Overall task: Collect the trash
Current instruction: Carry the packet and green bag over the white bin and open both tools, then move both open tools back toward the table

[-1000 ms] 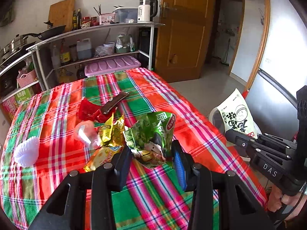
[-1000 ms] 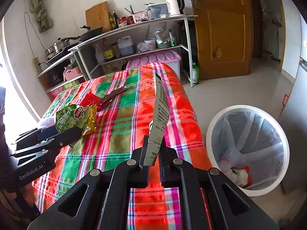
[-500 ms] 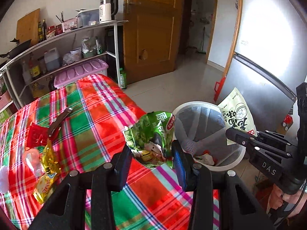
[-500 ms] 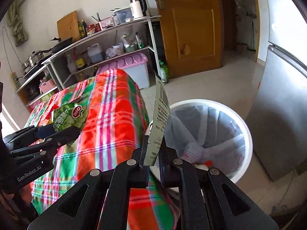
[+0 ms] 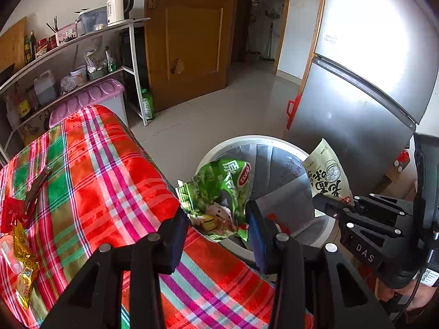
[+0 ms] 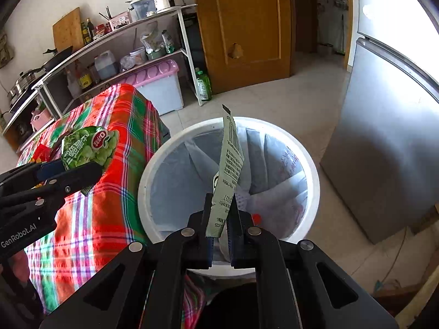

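Observation:
My left gripper [image 5: 216, 219] is shut on a crumpled green snack bag [image 5: 216, 192] and holds it at the near rim of the white trash bin [image 5: 247, 141]; it also shows in the right wrist view [image 6: 82, 175] with the green bag [image 6: 87, 148] over the table's edge. My right gripper [image 6: 221, 219] is shut on a flat pale-green packet [image 6: 229, 170] held upright over the lined bin [image 6: 312, 192]. The same packet [image 5: 328, 175] and right gripper [image 5: 329, 205] show in the left wrist view, above the bin.
The table with a red-green plaid cloth [image 5: 96, 181] stands left of the bin, with several wrappers [image 5: 23, 249] and a dark wrapper [image 5: 37, 185] on it. A steel fridge [image 5: 356, 109] stands right of the bin. Shelves [image 6: 115, 44], a pink-lidded box [image 6: 159, 82] and a wooden door [image 6: 247, 27] are behind.
Both grippers have swung right from over the table to the bin, each still holding its packet. The bin is now directly under the right gripper.

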